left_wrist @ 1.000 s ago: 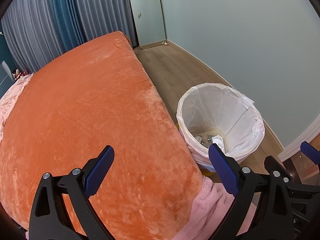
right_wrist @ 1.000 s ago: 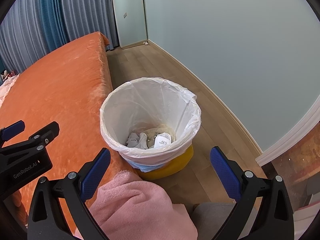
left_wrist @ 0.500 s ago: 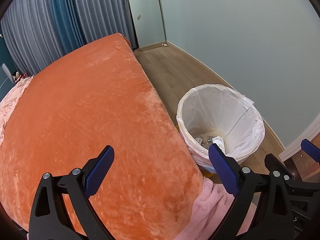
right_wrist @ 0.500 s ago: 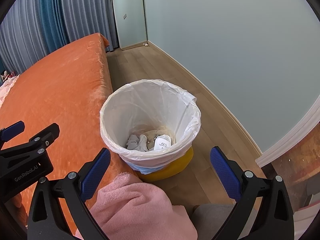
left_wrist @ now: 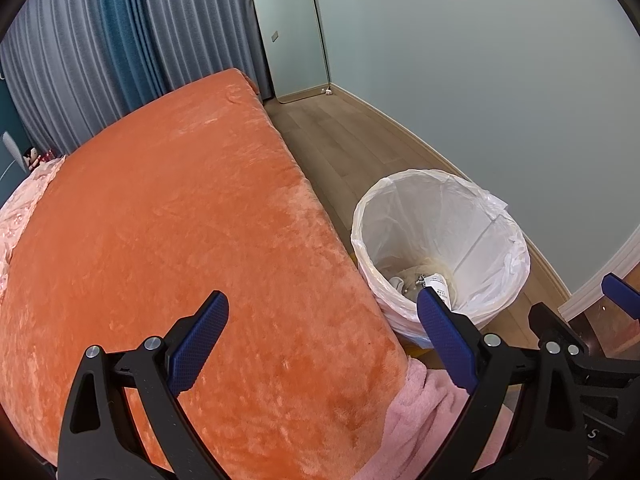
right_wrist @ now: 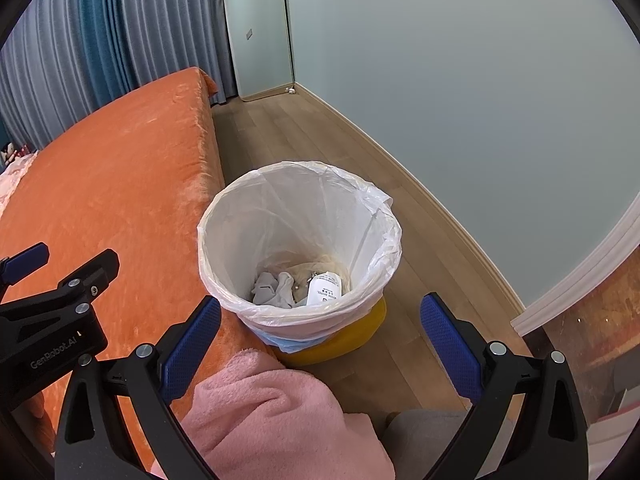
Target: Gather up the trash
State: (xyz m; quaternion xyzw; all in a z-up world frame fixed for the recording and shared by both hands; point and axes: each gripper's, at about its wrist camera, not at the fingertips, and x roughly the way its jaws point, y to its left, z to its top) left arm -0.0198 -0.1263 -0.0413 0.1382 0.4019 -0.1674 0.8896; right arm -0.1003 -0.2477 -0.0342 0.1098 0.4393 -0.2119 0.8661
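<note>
A yellow bin lined with a white plastic bag (right_wrist: pixel 376 220) (left_wrist: pixel 496 216) stands on the wood floor beside the bed. Inside lie crumpled grey tissue (right_wrist: pixel 274 288) and a white labelled wrapper (right_wrist: pixel 325 289) (left_wrist: pixel 438 285). My right gripper (right_wrist: pixel 320 334) hangs open just in front of the bin, nothing between its blue pads. My left gripper (left_wrist: pixel 322 336) is open too, over the near corner of the orange bedspread (left_wrist: pixel 160 232), left of the bin. The left gripper's body also shows at the left edge of the right wrist view.
A pink fleece sleeve (right_wrist: pixel 276 412) and grey trouser leg (right_wrist: pixel 424 428) fill the near foreground. The pale blue wall (right_wrist: pixel 480 120) curves close behind the bin. A tall mirror (left_wrist: pixel 288 28) and blue-grey curtains (left_wrist: pixel 120 40) stand at the far end. Pink bedding (left_wrist: pixel 20 216) lies at the bed's left.
Both views have drifted slightly; the bin sits a little lower in each frame. Both grippers stay open and empty.
</note>
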